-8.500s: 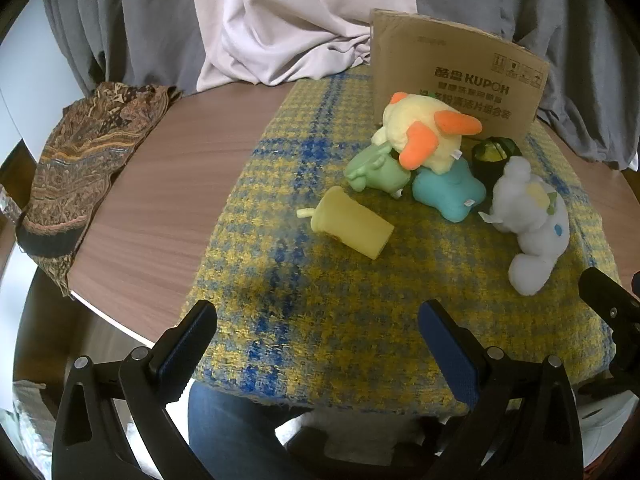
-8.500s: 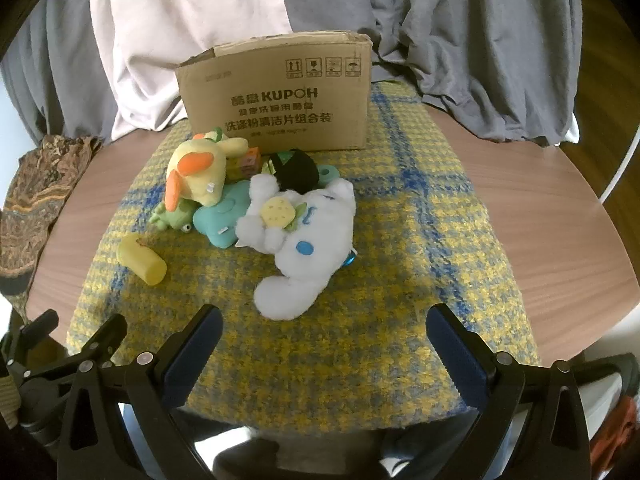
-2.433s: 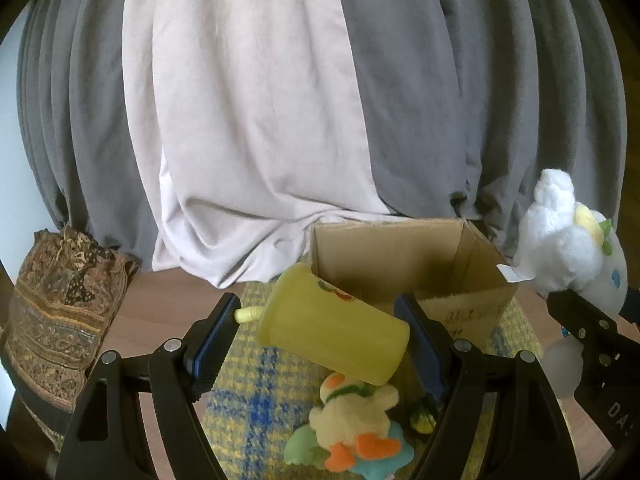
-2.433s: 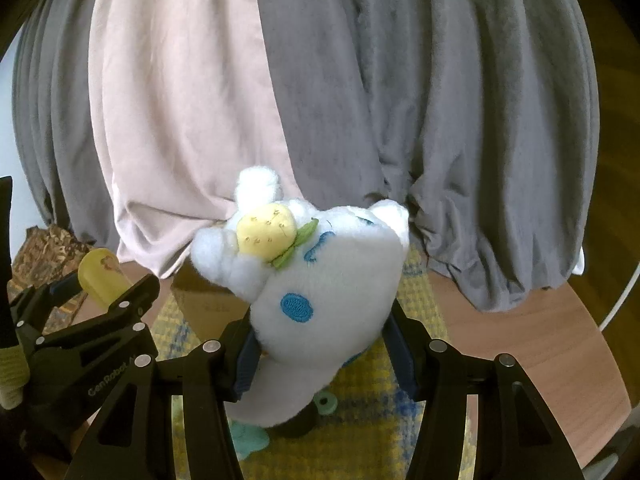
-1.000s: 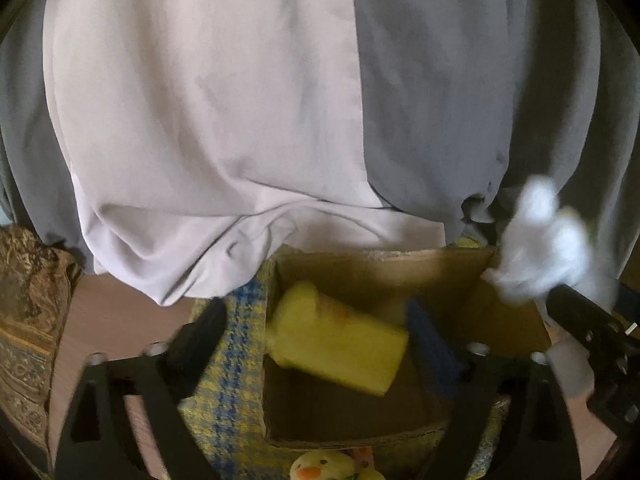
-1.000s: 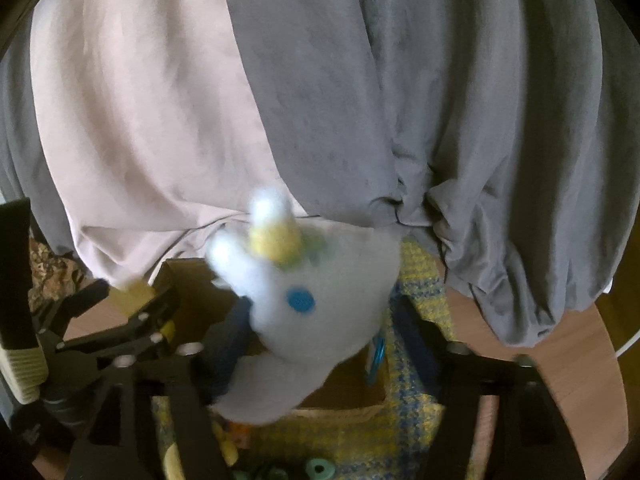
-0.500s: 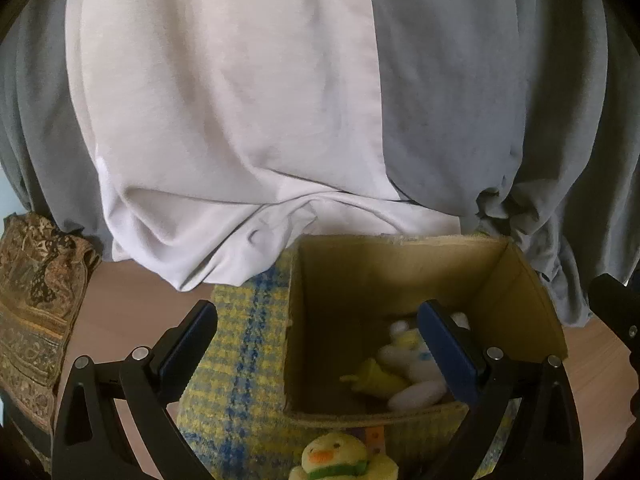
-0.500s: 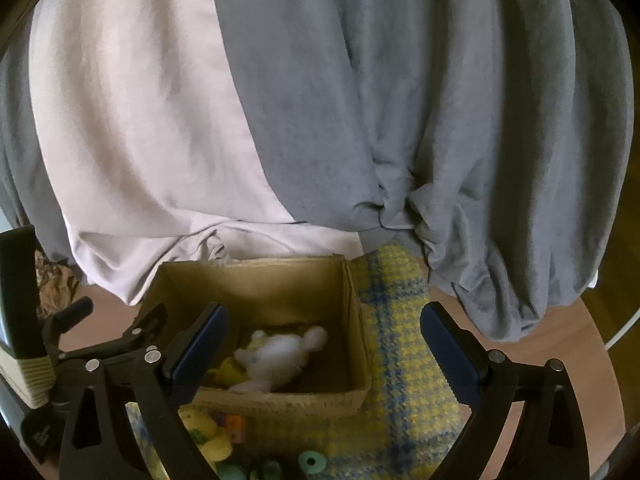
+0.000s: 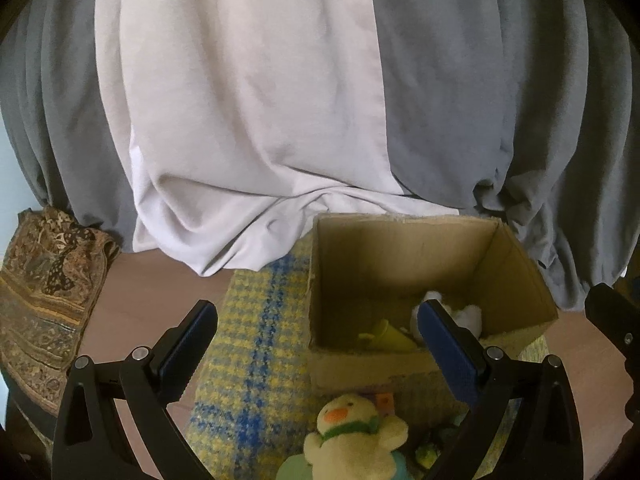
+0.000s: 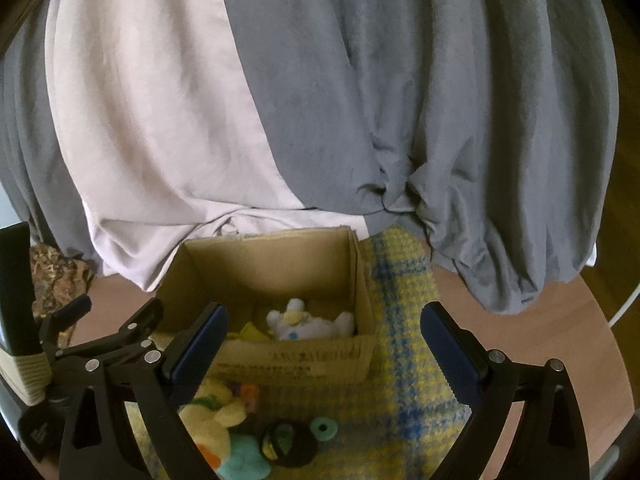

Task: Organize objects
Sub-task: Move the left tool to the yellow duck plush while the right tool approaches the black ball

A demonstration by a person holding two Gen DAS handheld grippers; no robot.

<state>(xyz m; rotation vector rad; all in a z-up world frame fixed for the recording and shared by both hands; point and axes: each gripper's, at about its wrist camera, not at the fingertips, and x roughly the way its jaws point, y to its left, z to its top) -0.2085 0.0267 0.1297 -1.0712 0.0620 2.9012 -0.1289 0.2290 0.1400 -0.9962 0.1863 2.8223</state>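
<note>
Cardboard box already holds two toys; both hand-held grippers hang empty and spread.

Left wrist view: the left hand-held gripper point(image 9: 316, 344) stands spread with nothing between its pads, the box point(image 9: 516, 264) ahead and to its right, a yellow cup point(image 9: 386, 336) and white plush point(image 9: 466, 314) inside, a duck plush point(image 9: 356, 436) just below on the plaid cloth point(image 9: 256, 340). Right wrist view: the right hand-held gripper point(image 10: 322, 336), jaws just opened, is empty above the box point(image 10: 304, 362); white plush point(image 10: 310, 324) lies inside. Judged next: drop back to the pile — duck point(image 10: 212, 416), teal plush point(image 10: 240, 458), black toy point(image 10: 288, 446), ring point(image 10: 322, 429). Bare tabletop point(image 10: 516, 328) to the right gives room; the box's near wall is the edge to clear.
</note>
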